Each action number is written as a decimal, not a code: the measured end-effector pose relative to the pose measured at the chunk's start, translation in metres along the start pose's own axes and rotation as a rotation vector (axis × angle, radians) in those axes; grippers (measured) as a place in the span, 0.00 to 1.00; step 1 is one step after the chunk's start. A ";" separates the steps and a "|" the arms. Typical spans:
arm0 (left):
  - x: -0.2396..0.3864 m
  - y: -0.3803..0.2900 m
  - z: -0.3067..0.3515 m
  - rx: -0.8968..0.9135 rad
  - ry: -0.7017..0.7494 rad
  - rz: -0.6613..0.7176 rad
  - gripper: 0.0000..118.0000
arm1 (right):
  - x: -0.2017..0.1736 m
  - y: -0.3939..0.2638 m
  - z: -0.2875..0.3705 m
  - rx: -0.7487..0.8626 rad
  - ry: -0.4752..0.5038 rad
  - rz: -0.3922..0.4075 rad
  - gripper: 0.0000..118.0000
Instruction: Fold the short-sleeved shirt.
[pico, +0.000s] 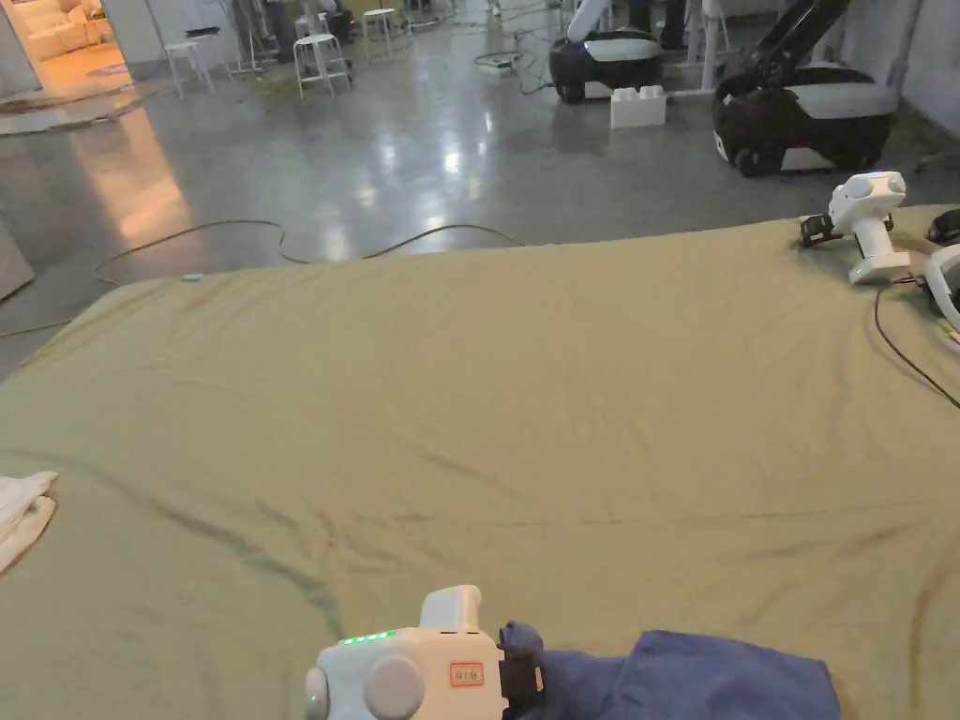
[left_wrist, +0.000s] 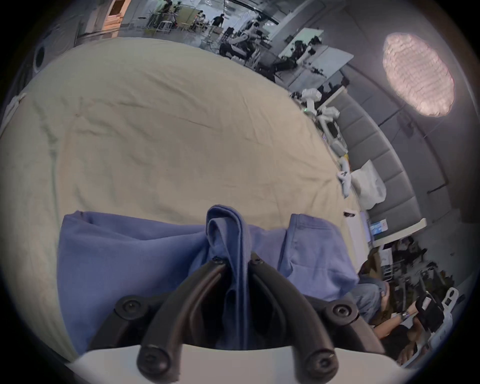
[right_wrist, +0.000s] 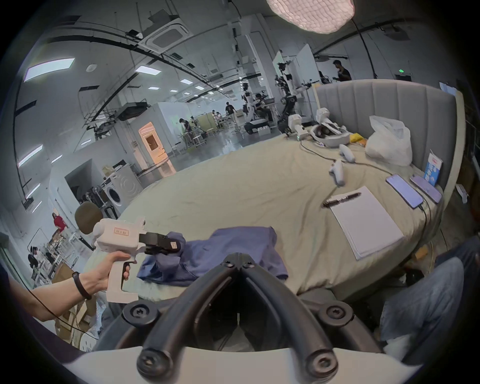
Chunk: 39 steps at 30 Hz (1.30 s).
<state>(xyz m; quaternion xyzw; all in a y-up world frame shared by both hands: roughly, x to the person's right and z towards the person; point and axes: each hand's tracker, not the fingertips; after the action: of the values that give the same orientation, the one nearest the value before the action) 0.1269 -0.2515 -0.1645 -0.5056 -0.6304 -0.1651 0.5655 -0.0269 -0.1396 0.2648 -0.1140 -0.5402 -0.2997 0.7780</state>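
L gripper (left_wrist: 237, 262) pinching shirt (left_wrist: 130, 249) fold.
R gripper (right_wrist: 239, 263) jaws touching, empty, hovering w/ shirt lying at its 12 on bed (right_wrist: 246, 187).

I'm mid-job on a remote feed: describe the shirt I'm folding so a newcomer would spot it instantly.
Find the big bed with the beige sheet. At its near edge, closest to the person, lies the blue shirt, crumpled, with the left gripper clamped on a bunched fold. It is the only blue cloth on the bed; the white notepad lies flat farther right.
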 end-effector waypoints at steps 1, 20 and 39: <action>0.001 0.000 0.004 0.023 -0.018 -0.006 0.21 | 0.005 -0.003 -0.001 -0.013 -0.006 -0.024 0.00; -0.022 -0.039 -0.039 0.008 -0.187 0.281 0.06 | 0.011 -0.005 0.000 -0.050 -0.008 -0.057 0.00; -0.168 -0.055 0.035 0.139 -0.328 0.604 0.66 | -0.009 -0.008 -0.017 -0.104 0.058 -0.027 0.00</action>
<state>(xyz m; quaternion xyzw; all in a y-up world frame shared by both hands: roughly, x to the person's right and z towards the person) 0.0373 -0.3233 -0.3029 -0.6492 -0.5446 0.1364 0.5131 -0.0208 -0.1511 0.2487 -0.1384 -0.5024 -0.3409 0.7825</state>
